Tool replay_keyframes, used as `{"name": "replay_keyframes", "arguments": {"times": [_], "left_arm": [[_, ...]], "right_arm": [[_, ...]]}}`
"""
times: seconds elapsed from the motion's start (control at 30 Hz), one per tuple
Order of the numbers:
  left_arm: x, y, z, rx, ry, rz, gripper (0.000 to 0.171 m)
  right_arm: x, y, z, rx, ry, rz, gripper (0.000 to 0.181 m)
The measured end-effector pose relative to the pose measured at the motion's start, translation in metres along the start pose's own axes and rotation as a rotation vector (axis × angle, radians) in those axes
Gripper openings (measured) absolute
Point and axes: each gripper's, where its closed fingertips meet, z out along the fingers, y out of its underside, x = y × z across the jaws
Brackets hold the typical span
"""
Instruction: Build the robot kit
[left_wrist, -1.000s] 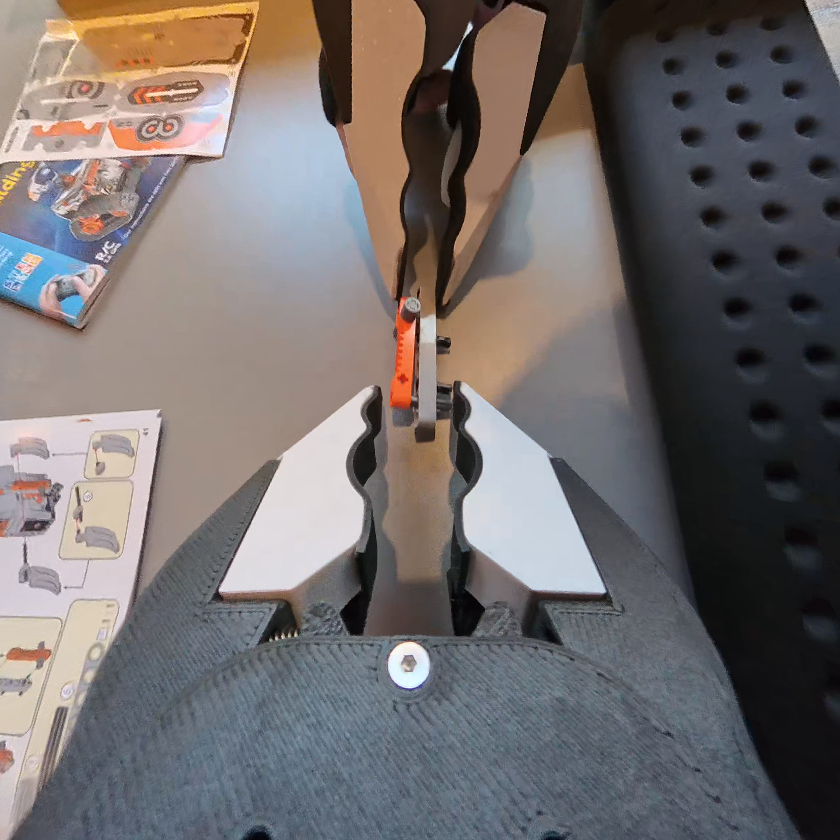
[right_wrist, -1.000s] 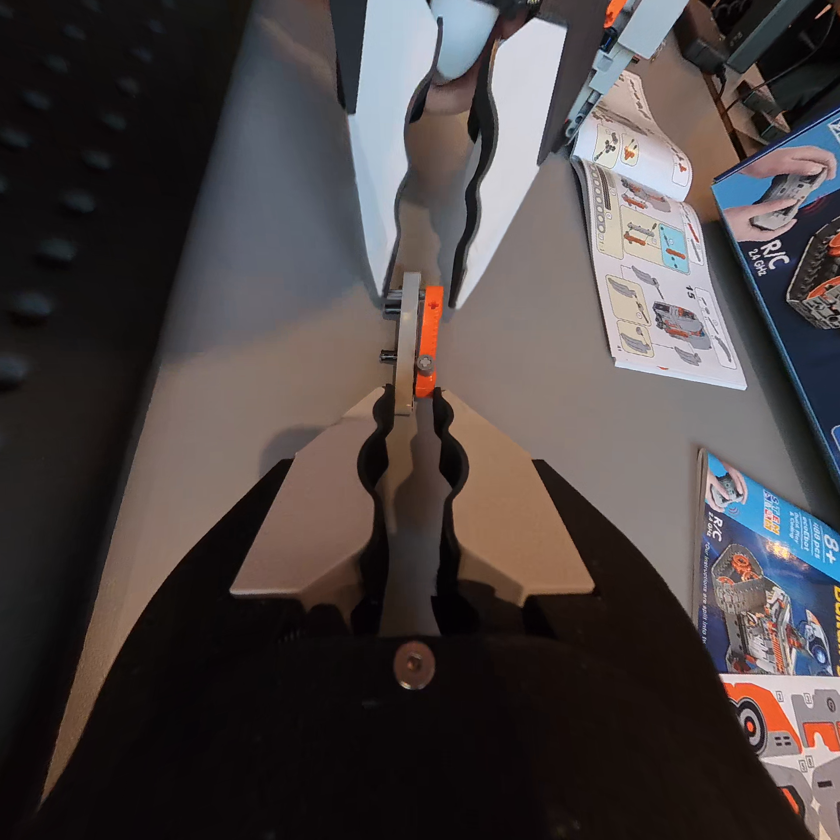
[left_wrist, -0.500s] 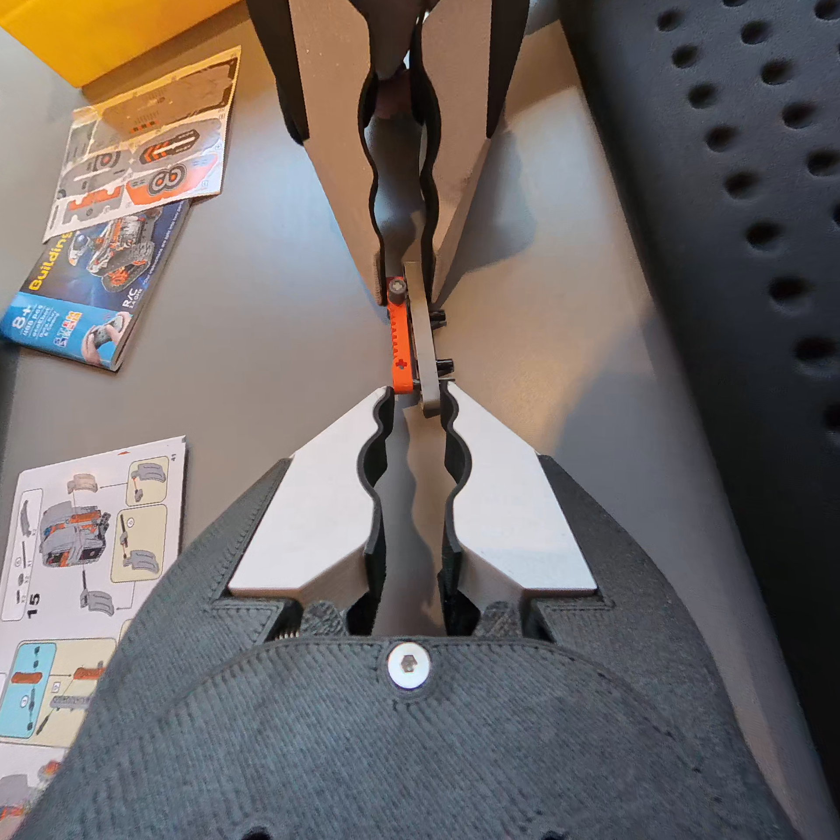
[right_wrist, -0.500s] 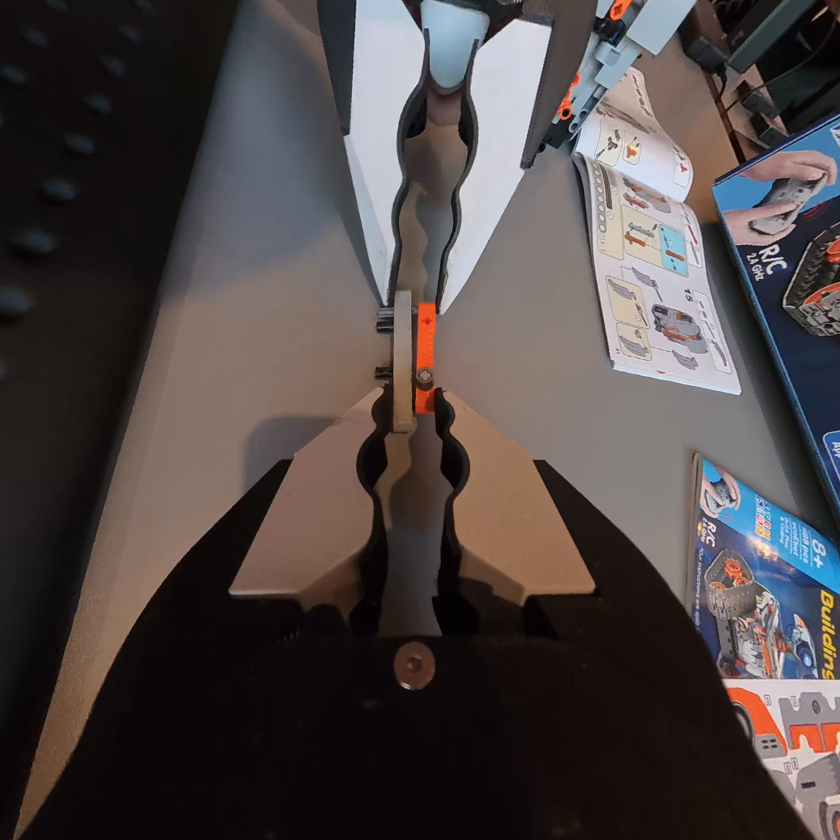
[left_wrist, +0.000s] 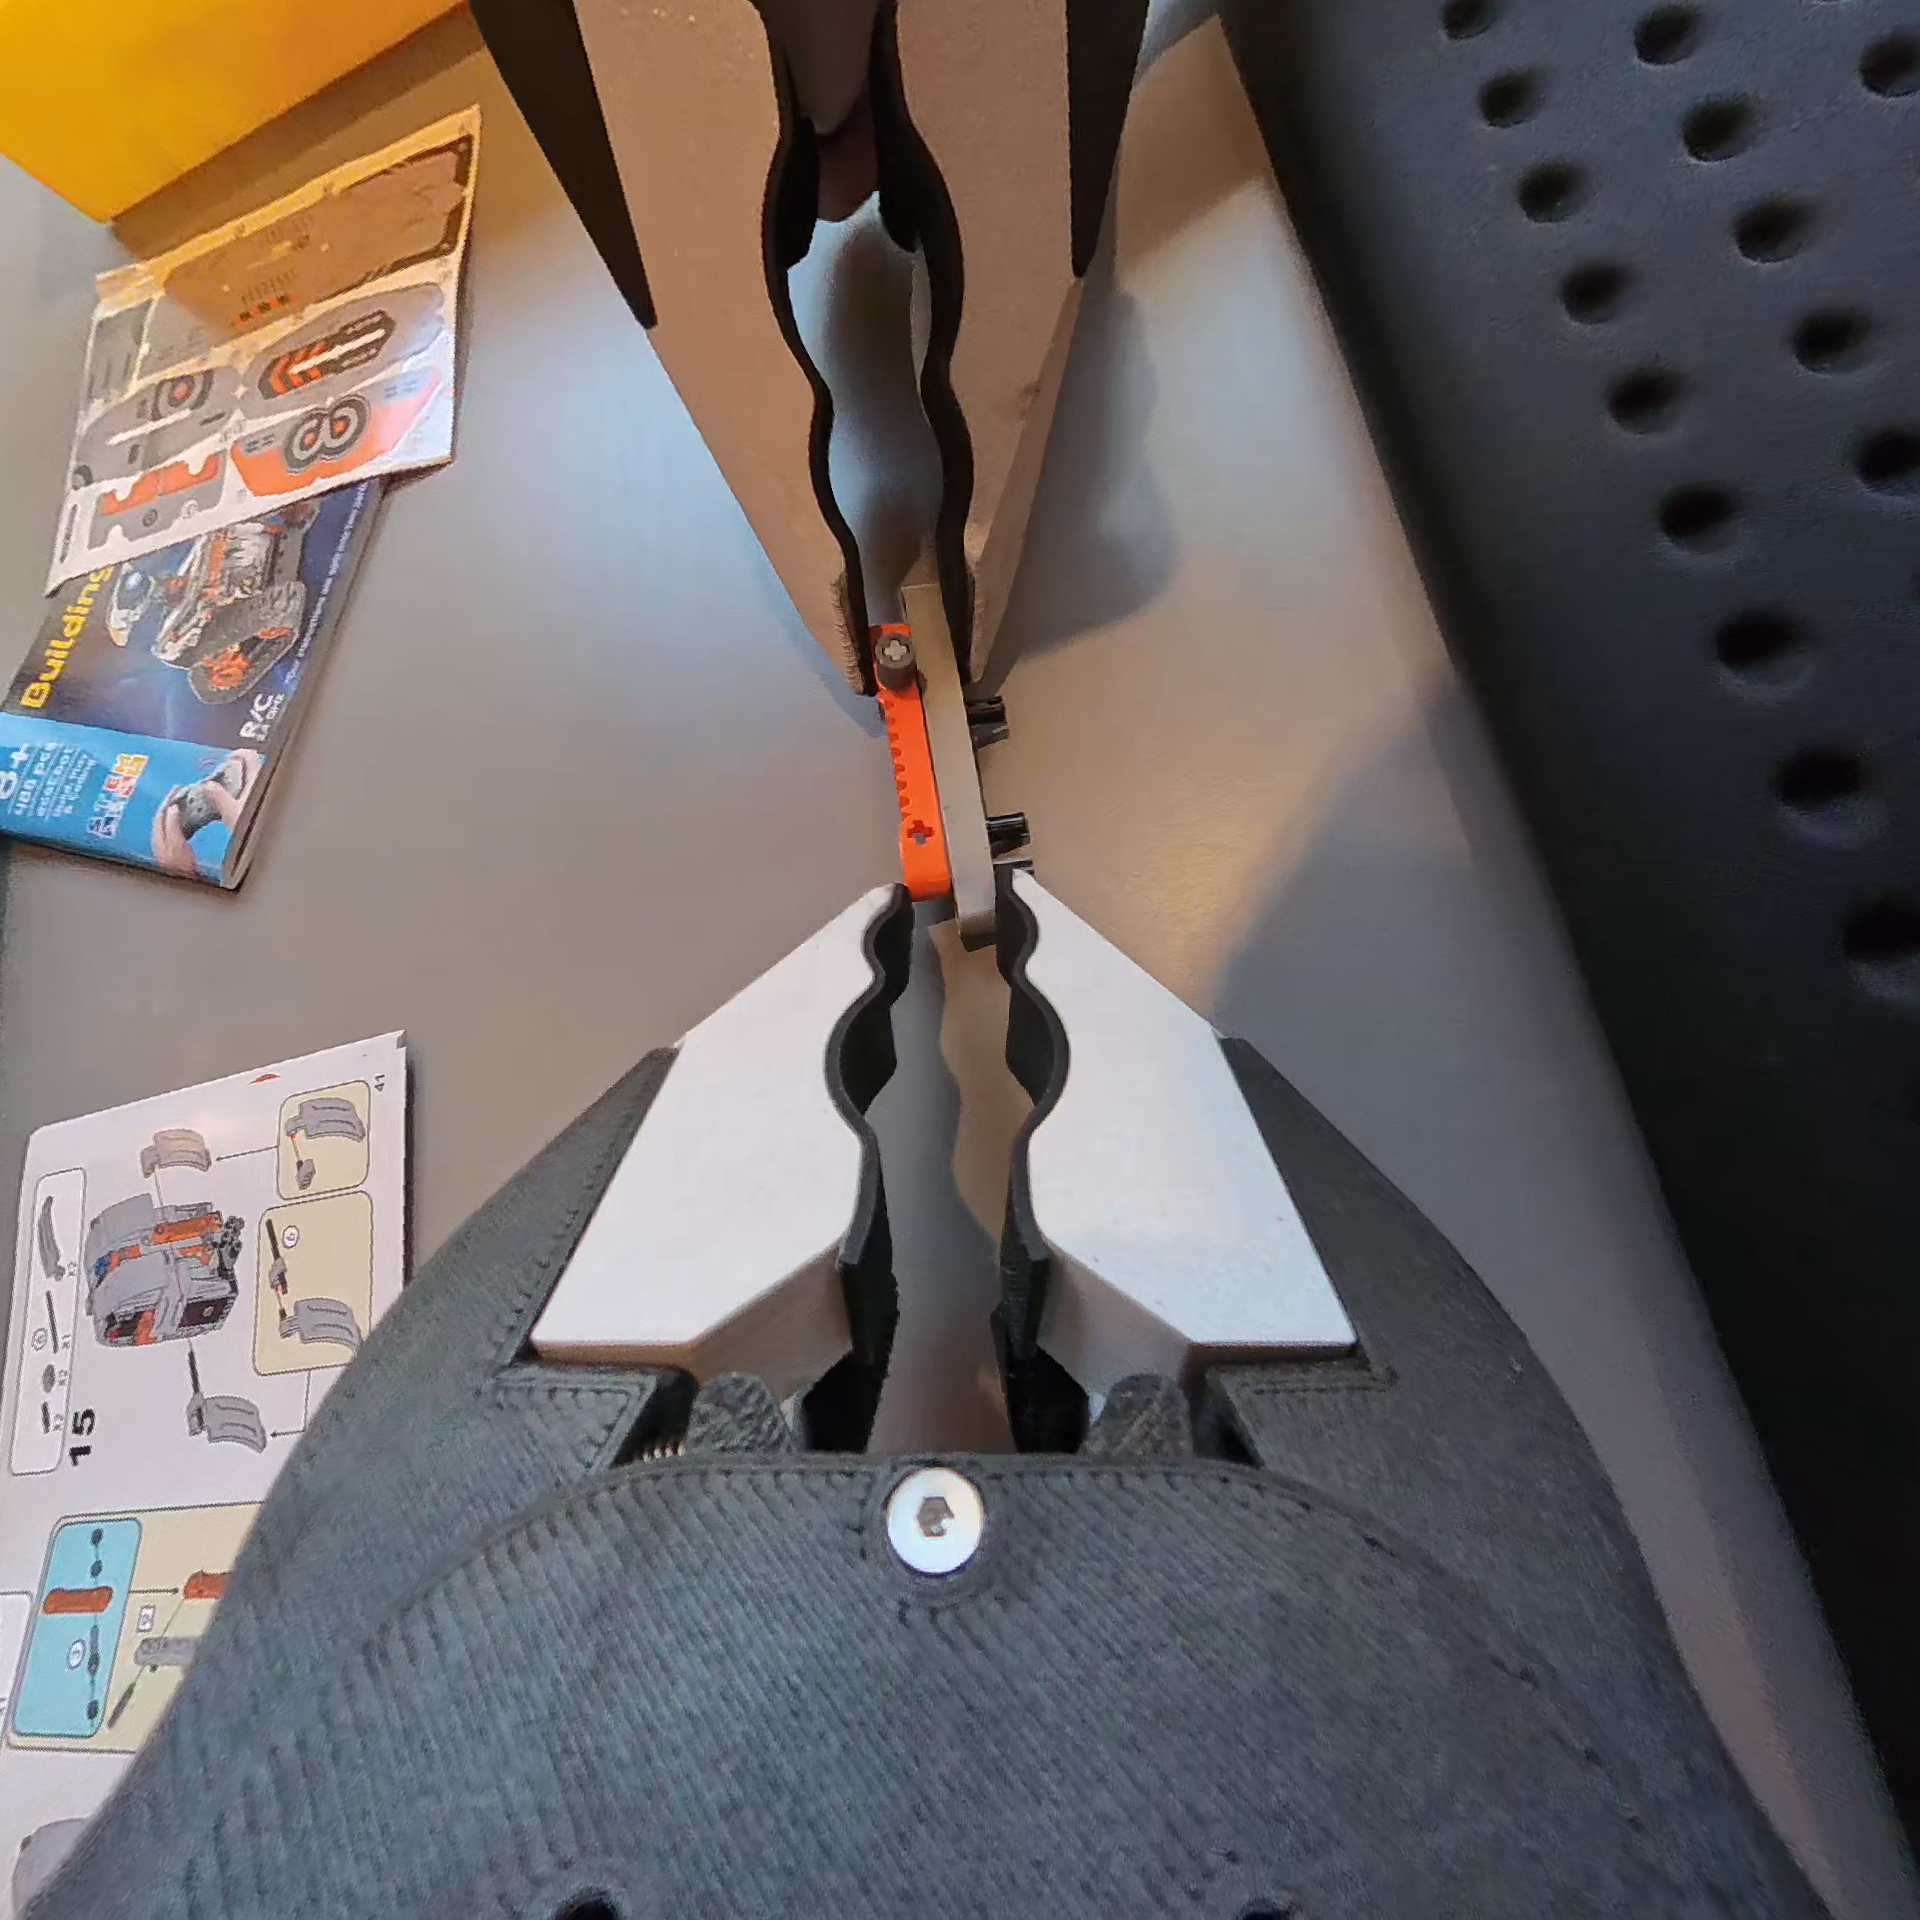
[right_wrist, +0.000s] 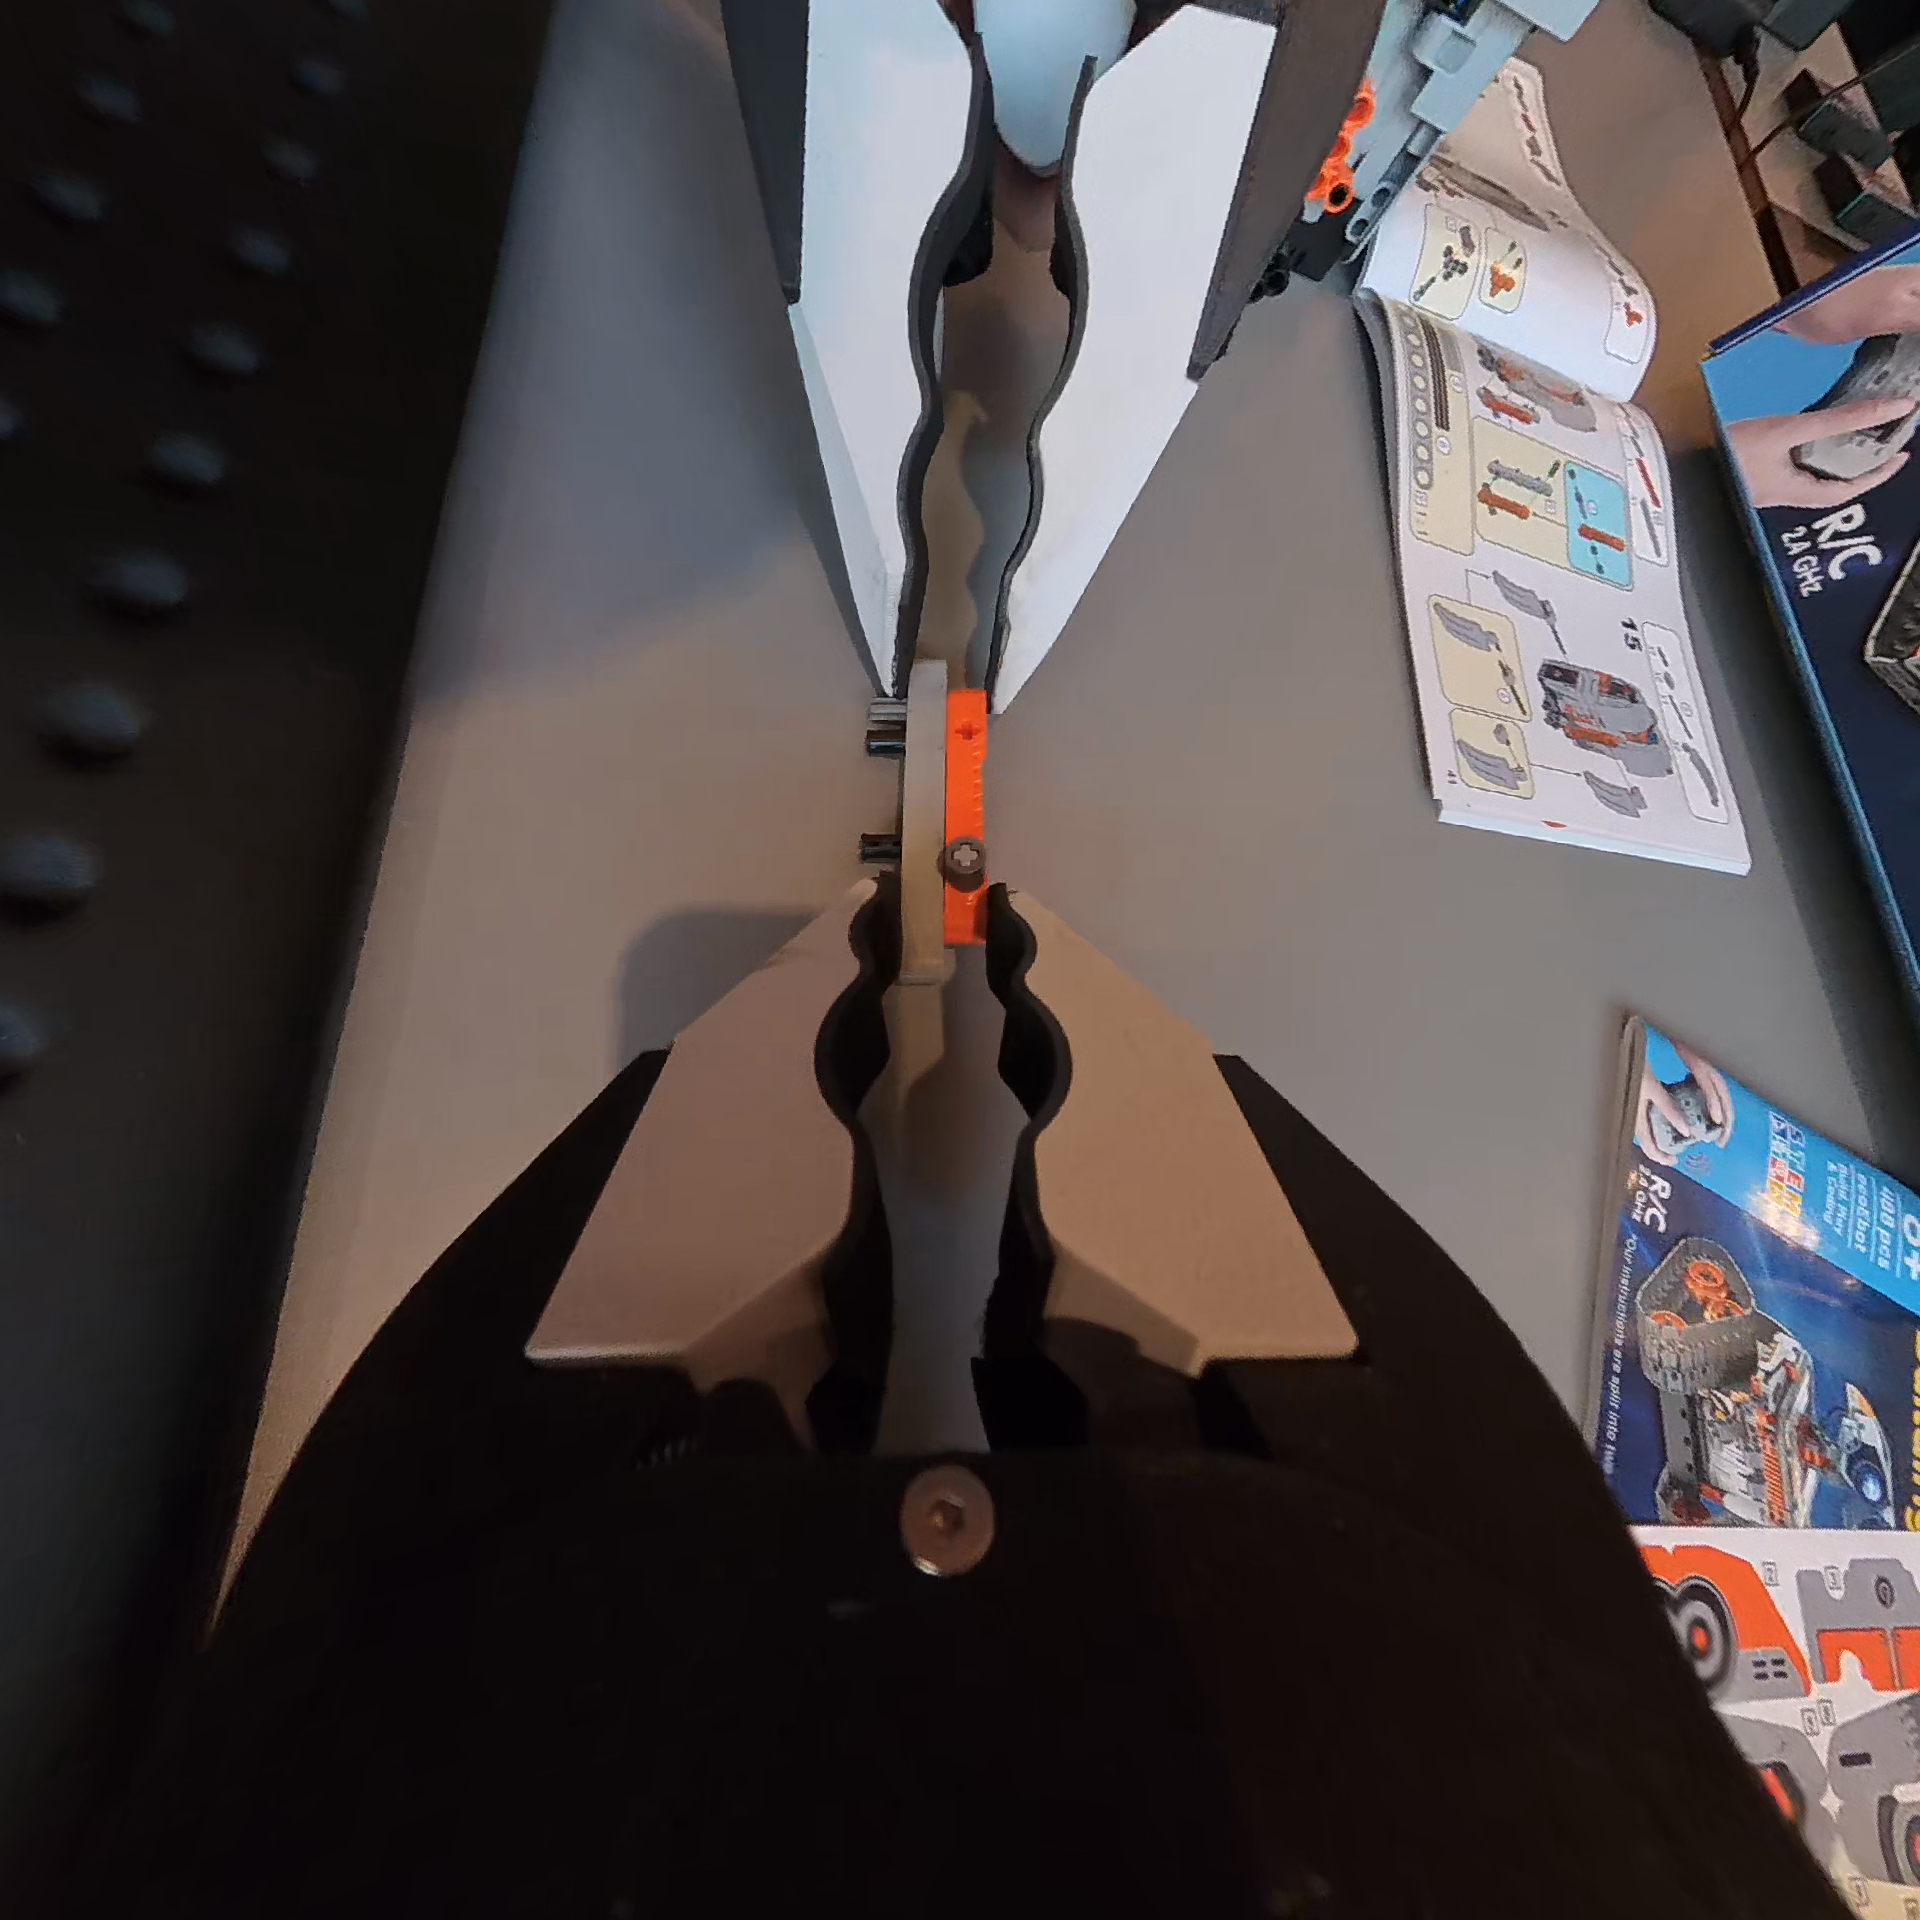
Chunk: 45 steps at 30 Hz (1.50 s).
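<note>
A small building-toy assembly, an orange plastic toothed beam (left_wrist: 914, 790) pinned flat against a longer light grey plastic beam (left_wrist: 961, 800), is being held in the air above the grey desk (left_wrist: 582, 748) between two pairs of tongs facing each other tip to tip. The left tongs (left_wrist: 954, 906) are being pinched on the near end of the assembly; the right tongs (right_wrist: 935, 914) are being pinched on the opposite end, seen in the right wrist view by the grey cross-head pin (right_wrist: 964, 858). Black plastic connector pegs (left_wrist: 1006, 831) are sticking out of the grey beam's free side. The piece is being judged light, stiff and smooth, likely to slip or twist if gripped only at the tip; the flat beam faces are being judged the best hold, away from the pegs and teeth. An open instruction booklet (right_wrist: 1558, 582), a blue printed leaflet (left_wrist: 177, 686) and a sticker sheet (left_wrist: 270, 343) are lying on the desk well apart from the tongs. A black perforated surface (left_wrist: 1683, 623) is running along one side.
</note>
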Motion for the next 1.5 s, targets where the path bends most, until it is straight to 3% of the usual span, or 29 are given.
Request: {"name": "replay_keyframes", "arguments": {"times": [0.2,0.43,0.77,0.87,0.97,1.0,1.1,1.17,1.27,1.5], "left_arm": [[0.000,0.000,0.000,-0.007,-0.007,0.012,0.014],[-0.010,0.000,-0.002,-0.017,-0.134,0.138,0.014],[-0.006,0.002,-0.003,-0.034,-0.070,0.094,0.014],[-0.018,0.002,-0.006,-0.031,-0.164,0.126,0.014],[-0.039,-0.015,-0.021,0.101,-0.275,0.014,0.015],[-0.042,-0.021,-0.025,0.153,-0.247,-0.099,0.016],[-0.048,-0.044,-0.041,0.358,-0.097,-0.423,0.042],[-0.051,-0.060,-0.055,0.516,-0.021,-0.530,0.035],[-0.053,-0.066,-0.063,0.556,-0.048,-0.478,0.008],[-0.051,-0.068,-0.065,0.505,-0.134,-0.362,0.010]], "right_arm": [[0.000,0.001,0.000,0.004,0.002,0.006,0.013],[0.010,0.004,0.003,0.012,0.084,-0.026,0.015],[0.004,0.004,0.004,-0.077,0.084,-0.133,0.013],[0.017,0.002,0.003,-0.089,0.193,-0.201,0.014],[0.040,-0.014,-0.014,-0.038,0.396,-0.338,0.014],[0.047,-0.020,-0.022,-0.035,0.467,-0.383,0.015],[0.050,-0.040,-0.039,0.019,0.578,-0.476,0.014],[0.051,-0.050,-0.046,0.048,0.629,-0.495,0.014],[0.050,-0.059,-0.045,0.080,0.632,-0.473,0.015],[0.052,-0.073,-0.053,0.097,0.731,-0.525,0.015]]}}
